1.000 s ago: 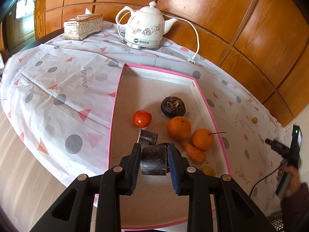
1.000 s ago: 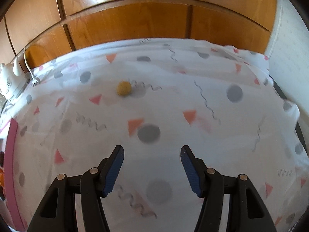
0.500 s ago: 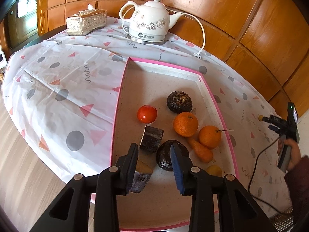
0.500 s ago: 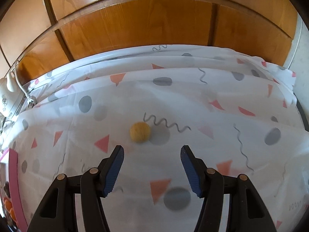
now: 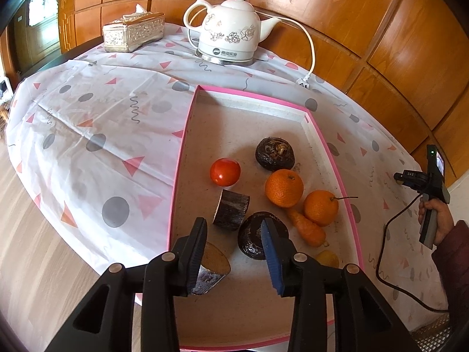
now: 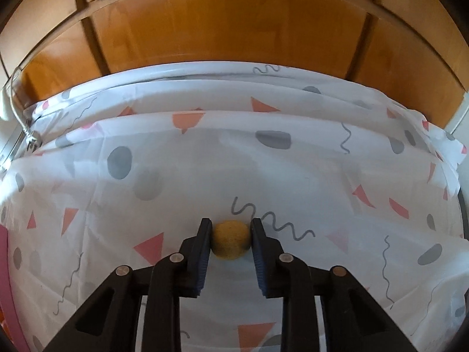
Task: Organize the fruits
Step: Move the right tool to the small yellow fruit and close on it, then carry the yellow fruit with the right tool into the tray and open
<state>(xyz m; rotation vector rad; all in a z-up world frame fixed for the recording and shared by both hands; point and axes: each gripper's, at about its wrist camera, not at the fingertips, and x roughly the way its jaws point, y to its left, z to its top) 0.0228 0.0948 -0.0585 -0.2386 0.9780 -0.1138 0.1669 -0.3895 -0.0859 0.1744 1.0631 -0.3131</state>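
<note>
My right gripper point(image 6: 231, 242) sits at lower centre of the frame; its jaws have just been closing and both pads now press a small yellow fruit point(image 6: 231, 243). It rests on the patterned tablecloth point(image 6: 293, 170). Wood panelling point(image 6: 228, 29) fills the top.

Pink-rimmed tray point(image 5: 331, 143), red tomato point(image 5: 225, 172), floral white kettle point(image 5: 231, 39), silver tissue box point(image 5: 133, 31)

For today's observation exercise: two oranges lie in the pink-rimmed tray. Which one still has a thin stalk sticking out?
The orange nearer the tray's right rim, beside the small carrot. A thin dark stalk juts from its top; the other orange shows only a stub.
</note>
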